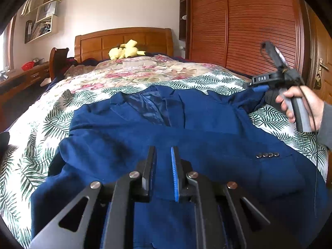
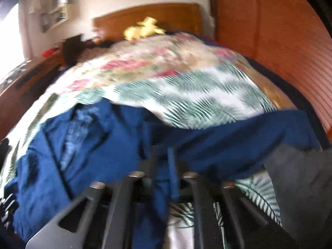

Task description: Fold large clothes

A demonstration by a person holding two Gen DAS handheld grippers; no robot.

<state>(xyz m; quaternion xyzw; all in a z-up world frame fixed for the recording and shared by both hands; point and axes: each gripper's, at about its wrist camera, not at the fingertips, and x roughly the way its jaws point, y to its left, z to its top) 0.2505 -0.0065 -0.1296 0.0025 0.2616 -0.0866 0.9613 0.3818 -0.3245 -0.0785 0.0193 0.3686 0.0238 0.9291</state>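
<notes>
A dark blue suit jacket [image 1: 128, 137] lies front-up on the bed, its collar toward the headboard and a sleeve with several buttons [image 1: 267, 155] across its lower right. My left gripper [image 1: 162, 151] hovers low over the jacket's middle, its jaws a small gap apart with nothing between them. My right gripper [image 1: 256, 87] is at the jacket's far right, shut on a pinch of the blue cloth at the shoulder and lifting it. In the blurred right wrist view the right gripper [image 2: 162, 153] is shut on the jacket [image 2: 87, 145], whose cloth stretches across it.
The bed has a palm-leaf sheet [image 1: 31, 155] and a floral quilt [image 1: 132, 70] farther back. A yellow plush toy [image 1: 124, 50] lies by the wooden headboard [image 1: 124, 39]. A slatted wooden wardrobe [image 1: 249, 20] stands right, a desk [image 1: 22, 76] and wall shelves [image 1: 41, 16] left.
</notes>
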